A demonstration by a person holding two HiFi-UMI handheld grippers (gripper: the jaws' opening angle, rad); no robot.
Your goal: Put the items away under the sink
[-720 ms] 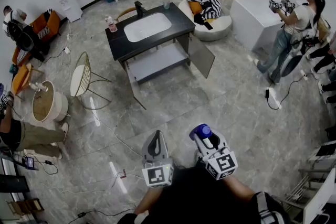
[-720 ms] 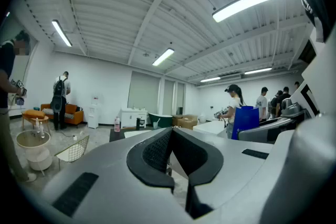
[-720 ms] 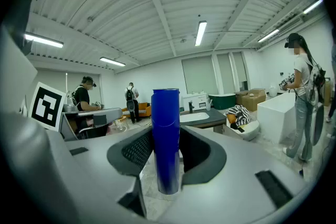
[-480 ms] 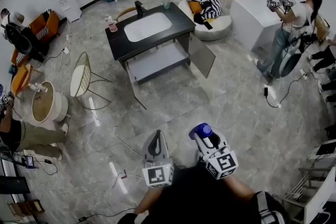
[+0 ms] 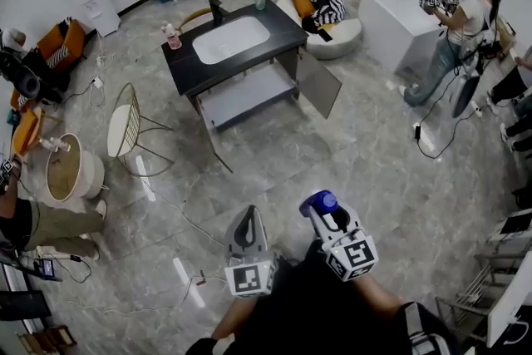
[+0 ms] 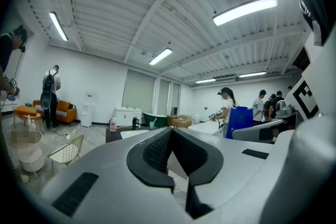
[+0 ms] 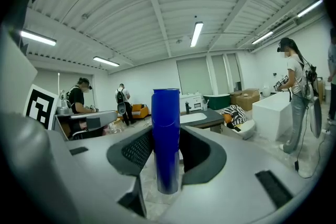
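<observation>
Well across the floor from the person stands the desk (image 5: 287,29), with a pink bottle (image 5: 172,37) at its far left corner, a faucet (image 5: 218,11) on its far edge and a cup (image 5: 260,2) by its far right corner, likely items waiting their turn. Beneath its sink (image 5: 231,39) the doors (image 5: 320,83) hang open on a shelf (image 5: 249,96), probably so things can go straight in. Nearer the person, the left gripper (image 5: 246,219) is clenched on nothing, its pads (image 6: 155,152) meeting at the tips, seemingly kept free for another item. To its right, the right gripper (image 5: 331,220) grasps a blue bottle (image 5: 318,204) round its lower body, upright with the cap up, likely so it can be stood on the shelf without turning. The bottle is far from the desk's near edge, so the carry looks barely begun.
</observation>
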